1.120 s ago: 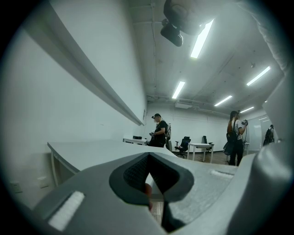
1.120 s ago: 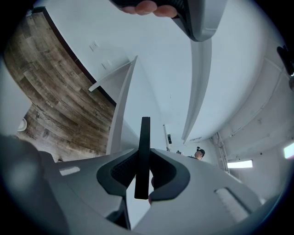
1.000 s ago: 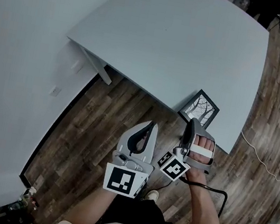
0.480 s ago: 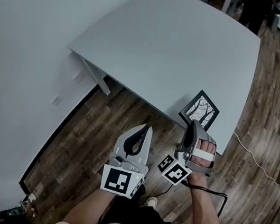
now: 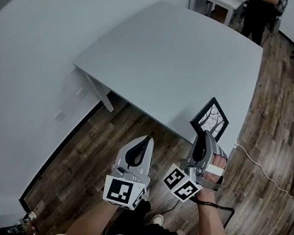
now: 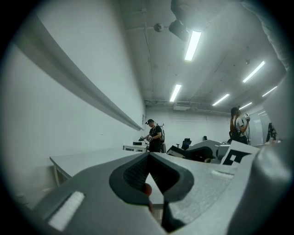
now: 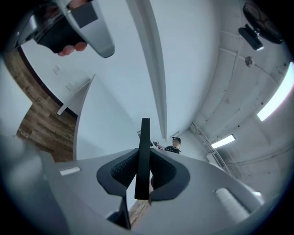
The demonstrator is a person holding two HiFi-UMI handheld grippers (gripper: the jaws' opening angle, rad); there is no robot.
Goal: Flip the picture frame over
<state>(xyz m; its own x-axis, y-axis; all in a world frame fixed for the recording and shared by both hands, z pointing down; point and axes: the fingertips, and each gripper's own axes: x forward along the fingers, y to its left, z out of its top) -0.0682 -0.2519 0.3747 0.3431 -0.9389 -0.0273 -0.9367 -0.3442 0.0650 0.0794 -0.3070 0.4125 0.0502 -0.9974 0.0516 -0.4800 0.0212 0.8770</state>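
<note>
The right tongs are closed on the lower edge of the thin black-framed picture frame with a bare-tree print. In the right gripper view the frame stands edge-on, a dark slat pinched between the two pads. Holding it by one edge likely leaves the rest of the frame free to swing, which a flip needs. The left tongs are drawn together with nothing between them. They hang beside the right pair, out over the brown wood-plank floor and apart from the frame, seemingly kept out of the way.

The frame is lifted clear of the wide pale grey bench and tilted, print side towards the head camera. It sits above the bench's near edge, close to the near right corner, so the turn appears partly made but the frame is not yet laid face down.

That corner is the tight spot, since a frame set too far out could overhang it. The bench is bare away from it, with plenty of room.
</note>
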